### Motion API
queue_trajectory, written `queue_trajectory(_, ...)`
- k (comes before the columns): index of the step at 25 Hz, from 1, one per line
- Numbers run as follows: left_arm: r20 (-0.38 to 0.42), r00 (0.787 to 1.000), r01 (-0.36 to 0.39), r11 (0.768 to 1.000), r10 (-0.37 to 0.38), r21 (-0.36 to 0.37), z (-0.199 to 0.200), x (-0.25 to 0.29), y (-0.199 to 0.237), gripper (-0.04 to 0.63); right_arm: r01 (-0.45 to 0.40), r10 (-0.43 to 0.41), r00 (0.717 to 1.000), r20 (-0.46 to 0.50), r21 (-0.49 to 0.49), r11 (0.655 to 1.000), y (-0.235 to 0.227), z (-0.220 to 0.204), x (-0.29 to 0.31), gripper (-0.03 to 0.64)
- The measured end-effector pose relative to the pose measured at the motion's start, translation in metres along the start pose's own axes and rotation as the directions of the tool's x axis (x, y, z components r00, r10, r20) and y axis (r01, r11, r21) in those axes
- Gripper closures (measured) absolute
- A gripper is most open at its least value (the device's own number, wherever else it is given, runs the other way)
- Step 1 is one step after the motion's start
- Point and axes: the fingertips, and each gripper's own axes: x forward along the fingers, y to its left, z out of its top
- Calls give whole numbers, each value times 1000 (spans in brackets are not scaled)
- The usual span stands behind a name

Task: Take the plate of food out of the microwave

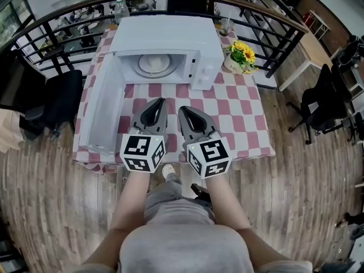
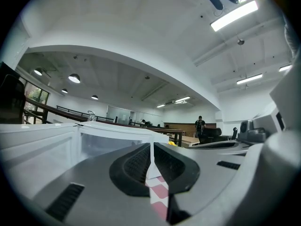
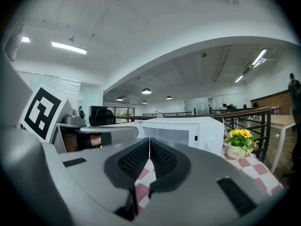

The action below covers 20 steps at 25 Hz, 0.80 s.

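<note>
Head view, itemised.

Left gripper (image 1: 159,102): grey moulded shell with black ribbed pads (image 2: 136,166); jaws pressed together, gripping nothing.

Right gripper (image 1: 183,109): same build, just beside the left; jaws likewise closed and empty.

Microwave (image 1: 165,36): white and boxy, straight ahead of both tips. Its door (image 1: 102,112) is swung wide on the left gripper's outer side.

Plate (image 1: 153,64): round and white with pale contents (the food itself is indistinct). It lies inside the cavity ahead of the left gripper's tips, apart from both grippers.

Tablecloth (image 1: 239,107): red-and-white check, beneath both grippers.

Pot (image 1: 234,66): small, cream, holding yellow flowers; ahead and to the right of the right gripper.
</note>
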Motion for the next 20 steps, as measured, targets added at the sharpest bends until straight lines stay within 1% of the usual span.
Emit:
queue_trajectory(2,-9,1000,11,1000,-12,-18,-2,13,3,583,-10,10,1000,-5,-1,1000,-9,1,10,589)
queue_trajectory(3,-16,1000,14,1000,-14,-27,-3,20,5,564,-15,15,1000,-5,-1,1000,-13,1,16,589)
queue_trajectory(7,-38,999,1,999,-2,-46,-8,44,19,536,-35,35,999,-4,0,999,-27,2,39,589)
queue_trajectory(9,-51,999,7,998,-10,-59,-11,55,24,517,-37,37,999,-8,3,999,-34,2,48,589)
queue_trajectory(10,-59,998,16,998,-20,-68,-13,61,26,503,-36,36,999,-10,6,999,-38,1,52,589)
queue_trajectory(12,-79,996,32,996,-38,-87,-18,72,29,456,-32,32,999,-13,16,999,-47,-1,59,589)
queue_trajectory(14,-92,995,31,994,-41,-107,-23,83,35,428,-33,33,999,-20,19,999,-54,-4,68,589)
queue_trajectory(16,-90,996,8,987,-22,-158,-29,92,46,423,-35,36,999,-30,21,999,-60,-9,78,589)
queue_trajectory(18,-85,996,-31,971,11,-237,-35,99,60,372,-39,40,999,-36,30,999,-66,-13,88,589)
queue_trajectory(20,-87,995,-63,953,38,-296,-41,106,73,357,-47,48,998,-38,38,998,-70,-16,98,589)
